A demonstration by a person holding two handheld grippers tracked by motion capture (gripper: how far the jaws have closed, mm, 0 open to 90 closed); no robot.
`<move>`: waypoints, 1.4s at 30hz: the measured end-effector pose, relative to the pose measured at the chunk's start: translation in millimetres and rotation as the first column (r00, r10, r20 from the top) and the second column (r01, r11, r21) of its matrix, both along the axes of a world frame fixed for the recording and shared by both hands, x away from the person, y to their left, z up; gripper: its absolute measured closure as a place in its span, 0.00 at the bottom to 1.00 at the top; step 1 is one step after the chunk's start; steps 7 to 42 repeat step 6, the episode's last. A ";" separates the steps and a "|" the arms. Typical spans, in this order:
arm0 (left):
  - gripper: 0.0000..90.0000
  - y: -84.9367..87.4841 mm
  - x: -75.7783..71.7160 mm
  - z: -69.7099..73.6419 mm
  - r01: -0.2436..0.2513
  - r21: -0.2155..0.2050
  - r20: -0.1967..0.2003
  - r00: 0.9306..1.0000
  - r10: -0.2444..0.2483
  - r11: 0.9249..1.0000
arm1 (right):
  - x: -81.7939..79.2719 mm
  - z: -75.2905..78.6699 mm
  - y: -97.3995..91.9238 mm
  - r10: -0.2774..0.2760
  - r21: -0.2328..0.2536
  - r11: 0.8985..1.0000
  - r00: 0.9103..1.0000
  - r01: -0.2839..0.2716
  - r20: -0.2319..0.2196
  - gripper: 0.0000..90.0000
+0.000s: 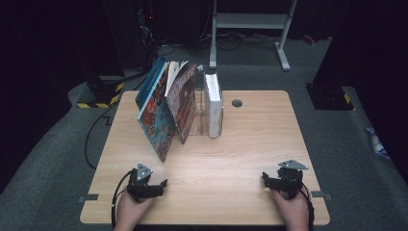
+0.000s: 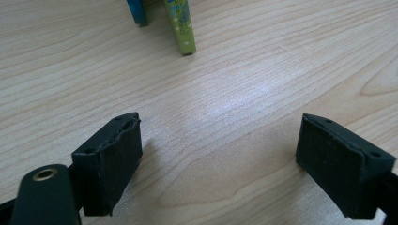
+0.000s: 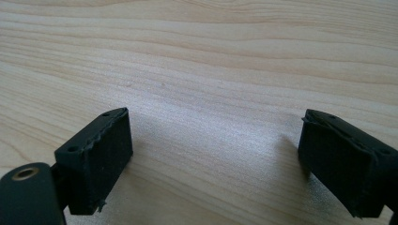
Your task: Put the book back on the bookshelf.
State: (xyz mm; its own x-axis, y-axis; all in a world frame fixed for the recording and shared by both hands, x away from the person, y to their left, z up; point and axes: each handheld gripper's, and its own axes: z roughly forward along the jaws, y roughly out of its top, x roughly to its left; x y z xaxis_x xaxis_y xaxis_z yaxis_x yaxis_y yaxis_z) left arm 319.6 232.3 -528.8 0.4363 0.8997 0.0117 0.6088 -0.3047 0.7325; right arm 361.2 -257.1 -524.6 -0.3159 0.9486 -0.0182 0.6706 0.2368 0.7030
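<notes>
Books (image 1: 166, 108) lean in a row ahead of the left gripper (image 1: 161, 184), well apart from it. Left gripper rests low on the table (image 1: 231, 159), jaws spread, nothing between. Right gripper (image 1: 264, 179) likewise sits on bare wood, jaws wide apart and empty.

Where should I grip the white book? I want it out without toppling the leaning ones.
Probably grip the white book by its near upright edge, coming from the person's side with the right gripper. It stands upright, its right face clear, apart from the leaning books.
</notes>
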 end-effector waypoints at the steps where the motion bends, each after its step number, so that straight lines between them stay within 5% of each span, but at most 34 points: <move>1: 0.16 0.0 0.0 0.0 0.000 -0.001 0.000 1.000 0.000 1.000 | 0.0 0.0 0.1 -0.001 0.000 1.000 1.000 0.001 0.000 0.11; 42: 0.16 0.1 0.3 -0.1 0.000 0.001 0.002 1.000 0.000 1.000 | -0.1 0.0 0.1 -0.002 -0.002 1.000 1.000 0.002 0.002 0.11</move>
